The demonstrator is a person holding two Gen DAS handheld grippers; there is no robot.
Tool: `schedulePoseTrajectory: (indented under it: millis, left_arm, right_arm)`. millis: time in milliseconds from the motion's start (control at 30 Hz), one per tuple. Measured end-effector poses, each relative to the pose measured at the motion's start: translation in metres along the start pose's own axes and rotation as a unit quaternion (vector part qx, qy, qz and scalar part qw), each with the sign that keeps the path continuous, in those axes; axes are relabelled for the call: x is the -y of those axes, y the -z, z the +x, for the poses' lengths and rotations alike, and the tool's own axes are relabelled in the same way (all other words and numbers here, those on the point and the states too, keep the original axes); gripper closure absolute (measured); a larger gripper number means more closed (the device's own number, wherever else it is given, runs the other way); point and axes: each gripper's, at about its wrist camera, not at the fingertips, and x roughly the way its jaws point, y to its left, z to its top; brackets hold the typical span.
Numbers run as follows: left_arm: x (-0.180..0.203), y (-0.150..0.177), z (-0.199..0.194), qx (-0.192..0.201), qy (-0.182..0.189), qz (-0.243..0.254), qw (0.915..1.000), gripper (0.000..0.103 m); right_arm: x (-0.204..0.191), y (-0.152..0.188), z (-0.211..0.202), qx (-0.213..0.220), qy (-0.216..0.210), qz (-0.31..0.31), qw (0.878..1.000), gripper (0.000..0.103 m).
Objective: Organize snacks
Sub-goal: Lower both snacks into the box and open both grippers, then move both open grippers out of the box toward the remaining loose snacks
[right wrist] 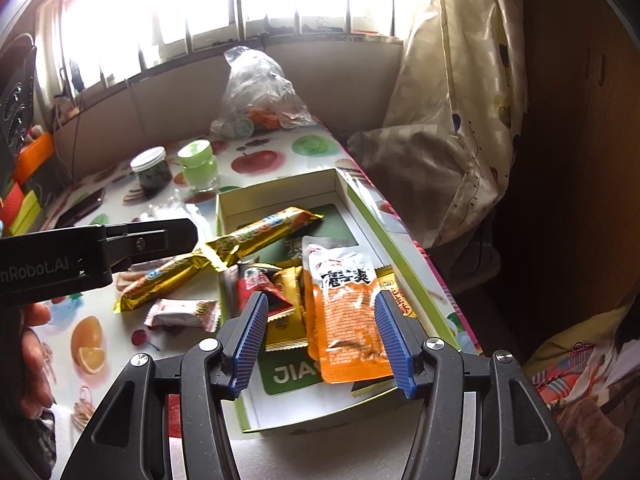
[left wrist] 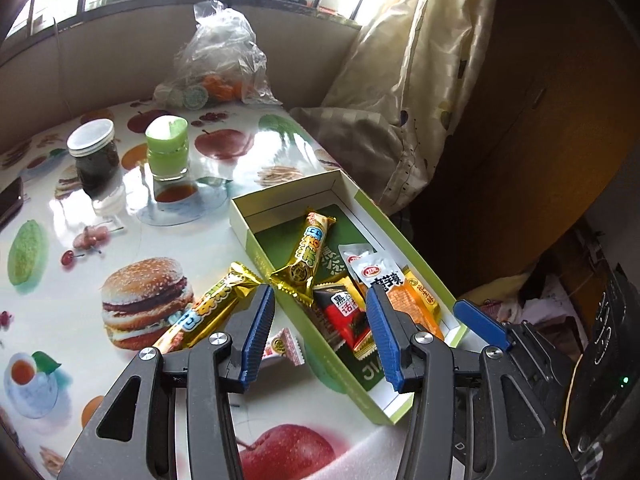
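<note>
Both hand-held grippers — left (left wrist: 320, 332), right (right wrist: 322, 336) — gape empty above the box (right wrist: 396, 256). One gold bar (left wrist: 306, 260) straddles its wall — a careless nudge could tip it out.

Both cameras sit right behind their own blue fingers and look down at a slant toward the window at 12 o'clock. The left view hangs near the green box (left wrist: 384, 216), which runs toward 4 o'clock. The right view looks straight into that box (right wrist: 362, 196). Both share the box, the green jar (left wrist: 167, 148) (right wrist: 197, 165) and the table (left wrist: 200, 216) (right wrist: 100, 320).
</note>
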Motion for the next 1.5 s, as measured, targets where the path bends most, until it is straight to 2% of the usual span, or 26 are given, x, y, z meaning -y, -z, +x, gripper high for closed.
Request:
schedulePoseTrajectory:
  millis: [333,733,1100,1300,1500]
  left_arm:
    - [-0.015,0.02,-0.035,0.027,-0.016,0.006,0.9995,0.054]
    - [-0.037,0.043,-0.062,0.051,-0.059,0.013,0.9969,0.054]
    - [-0.088,0.066,-0.069,0.042,-0.075,-0.036,0.9956,0.054]
    - [-0.114,0.078,-0.064,0.027,-0.086,-0.067,0.9937,0.054]
    - [-0.134,0.082,-0.062,0.019,-0.092,-0.087,0.9918,0.054]
  right_arm:
    - [-0.024,0.006,-0.017,0.012,-0.02,-0.009,1.0,0.047]
    - [-0.051,0.014,-0.021,0.014,-0.042,-0.029,0.999,0.047]
    - [-0.076,0.021,-0.004,-0.007,-0.071,-0.06,0.996,0.047]
    - [-0.101,0.021,0.017,-0.026,-0.093,-0.116,0.989,0.047]
    - [-0.128,0.019,0.043,-0.051,-0.111,-0.211,0.97,0.047]
